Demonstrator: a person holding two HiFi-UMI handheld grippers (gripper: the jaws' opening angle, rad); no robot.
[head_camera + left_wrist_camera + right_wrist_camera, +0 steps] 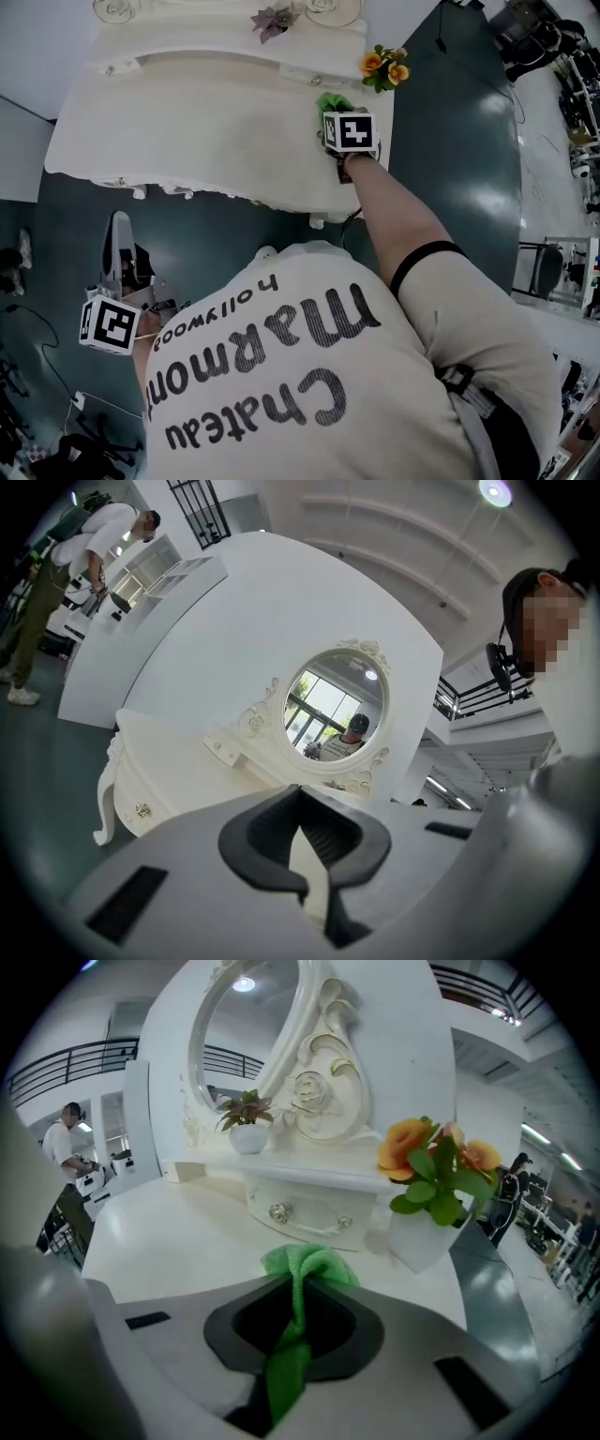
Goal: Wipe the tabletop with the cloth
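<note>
Right gripper point(295, 1335): its jaws are pinched on a fold of the green cloth point(305, 1265), which bunches out past the tips onto the table.
Cloth position: it lies at about 1 o'clock in the head view, on the right end of the tabletop point(187, 122), with the flower pot point(436, 1171) near it at 1 o'clock.
Left gripper point(119, 230): its jaws are together with nothing between them, held off the table at 8 o'clock over the dark floor.
Progress: the cloth is down and gripped. The surface shows no wipe marks or dirt, so the part already covered cannot be judged. The broad stretch toward 9 o'clock likely remains.
Cloth material: it is a soft, nubby microfibre that creases into a rope inside the jaws.
Tabletop surface: it is smooth, glossy cream-white with a curved, scalloped edge.
Backdrop: a carved oval mirror point(239, 1026) stands above a small drawer point(300, 1208) with metal knobs.
</note>
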